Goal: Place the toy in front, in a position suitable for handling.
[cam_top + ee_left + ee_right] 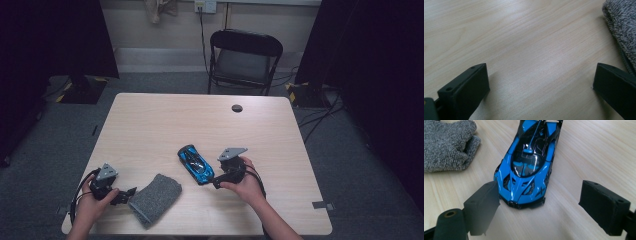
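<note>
The blue toy car point(195, 164) lies on the bench point(165, 125) a little right of the middle, toward the near edge, its length set on a slant. In the right gripper view the car point(529, 167) points one end at the camera, that end just past the tips of the two black jaws and closer to the left one. The right tool point(216, 183) rests at the car's near end with its jaws spread wide and nothing between them; one jaw looks very close to the car, though contact cannot be told. A grey knitted cloth point(155, 198) lies near the front edge, left of the car and apart from it. The left tool point(131, 191) sits just beside the cloth's left end, near the front left corner, its jaws wide apart over bare wood, holding nothing; the cloth point(622, 30) shows beside its right jaw.
</note>
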`<action>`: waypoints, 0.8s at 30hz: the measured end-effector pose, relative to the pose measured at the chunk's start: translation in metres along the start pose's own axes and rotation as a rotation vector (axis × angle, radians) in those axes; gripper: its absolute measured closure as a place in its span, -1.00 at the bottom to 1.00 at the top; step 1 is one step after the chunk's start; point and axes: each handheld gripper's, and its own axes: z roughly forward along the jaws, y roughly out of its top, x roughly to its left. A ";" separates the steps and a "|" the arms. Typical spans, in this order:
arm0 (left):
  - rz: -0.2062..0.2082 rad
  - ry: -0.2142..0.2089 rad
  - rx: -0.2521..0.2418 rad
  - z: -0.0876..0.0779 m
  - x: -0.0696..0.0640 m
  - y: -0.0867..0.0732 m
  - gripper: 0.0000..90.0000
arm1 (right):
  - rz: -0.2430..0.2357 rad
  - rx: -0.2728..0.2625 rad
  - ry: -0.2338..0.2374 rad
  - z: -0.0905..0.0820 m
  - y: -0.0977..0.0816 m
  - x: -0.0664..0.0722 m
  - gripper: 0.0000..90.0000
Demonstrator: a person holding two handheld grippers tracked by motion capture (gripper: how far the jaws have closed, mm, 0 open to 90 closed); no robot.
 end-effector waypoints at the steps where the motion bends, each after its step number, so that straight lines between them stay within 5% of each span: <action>1: 0.000 0.000 0.000 0.000 0.000 0.000 -1.00 | 0.002 -0.006 -0.001 0.001 0.001 0.000 -0.65; 24: -0.001 0.000 0.000 0.000 0.000 0.000 -1.00 | 0.081 -0.047 -0.013 0.036 0.019 0.009 -0.67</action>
